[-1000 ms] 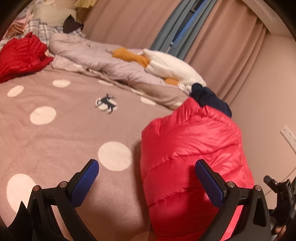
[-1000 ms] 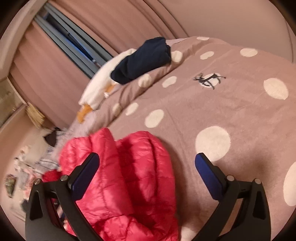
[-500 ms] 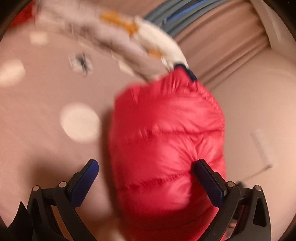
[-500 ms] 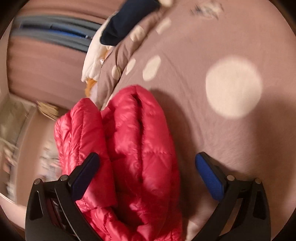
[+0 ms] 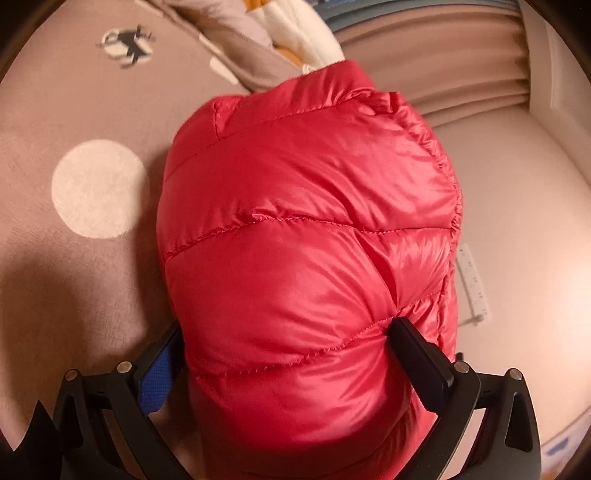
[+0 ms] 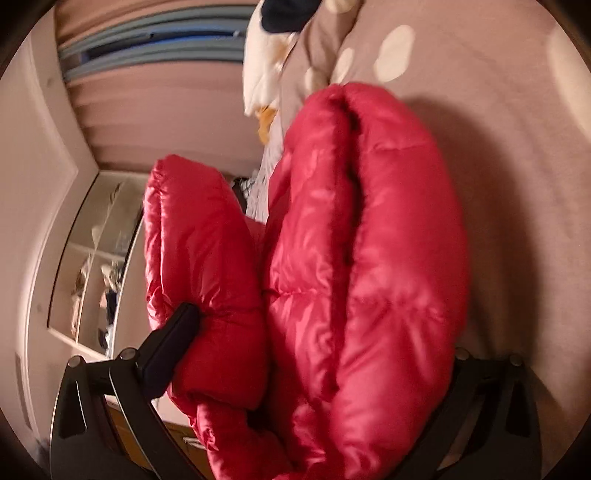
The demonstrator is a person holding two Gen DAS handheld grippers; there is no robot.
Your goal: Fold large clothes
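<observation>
A red puffer jacket [image 5: 303,236], folded into a thick bundle, lies on the pink dotted blanket [image 5: 66,258] at the bed's edge. My left gripper [image 5: 284,354] straddles the bundle's near end; its two fingers press into the padding on both sides. In the right wrist view the same jacket [image 6: 362,258] shows as thick folded layers. My right gripper [image 6: 325,339] straddles it too: its left finger [image 6: 173,332] digs into the outer fold and its right finger is hidden behind the jacket.
A heap of white, orange and grey laundry [image 5: 280,33] lies at the bed's far side. Pink curtains [image 5: 443,66] and a wall [image 5: 524,221] stand close on the right. A shelf unit [image 6: 92,277] is at the left in the right wrist view.
Both grippers have moved forward and down onto the red jacket. Their fingers stood wide open and clear of it before; now they have narrowed and press into its sides.
</observation>
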